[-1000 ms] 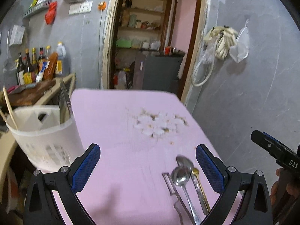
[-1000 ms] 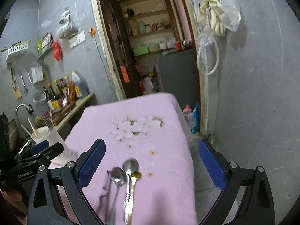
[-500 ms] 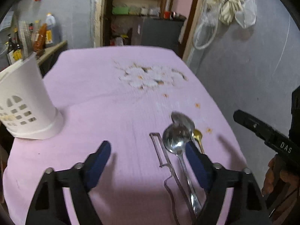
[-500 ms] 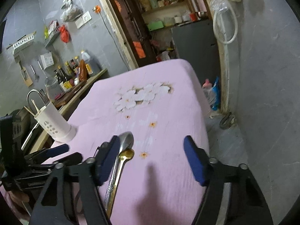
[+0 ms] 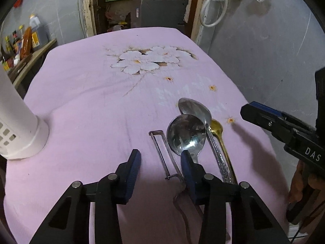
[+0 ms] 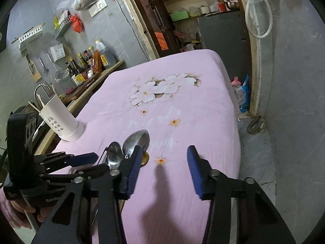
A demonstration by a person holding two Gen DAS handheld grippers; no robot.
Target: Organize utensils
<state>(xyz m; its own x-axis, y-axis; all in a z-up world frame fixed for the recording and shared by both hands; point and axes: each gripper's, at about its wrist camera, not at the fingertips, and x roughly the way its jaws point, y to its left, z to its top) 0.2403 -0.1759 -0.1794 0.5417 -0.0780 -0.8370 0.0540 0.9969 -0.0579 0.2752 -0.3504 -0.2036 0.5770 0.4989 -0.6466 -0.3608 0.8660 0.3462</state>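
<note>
Two steel spoons [image 5: 185, 136] [image 5: 195, 109], a gold spoon [image 5: 217, 128] and a metal peeler [image 5: 162, 152] lie side by side on the pink flowered tablecloth [image 5: 91, 101]. My left gripper [image 5: 160, 160] is open and low over the cloth, its right finger over the near spoon's handle and the peeler between its fingers. A white utensil holder [image 5: 18, 126] stands at the left; in the right wrist view it [image 6: 61, 120] holds several utensils. My right gripper [image 6: 164, 156] is open and empty just right of the spoons [image 6: 136, 140].
A counter with sauce bottles [image 6: 89, 65] runs along the table's left side. A grey wall [image 5: 264, 50] is close on the right, with the table's edge beside it. A doorway with shelves [image 5: 142, 4] lies beyond the far end.
Both grippers have dropped and tilted down toward the utensils. The left gripper's fingers have narrowed and now straddle the peeler. The right gripper has closed in beside the spoons.
</note>
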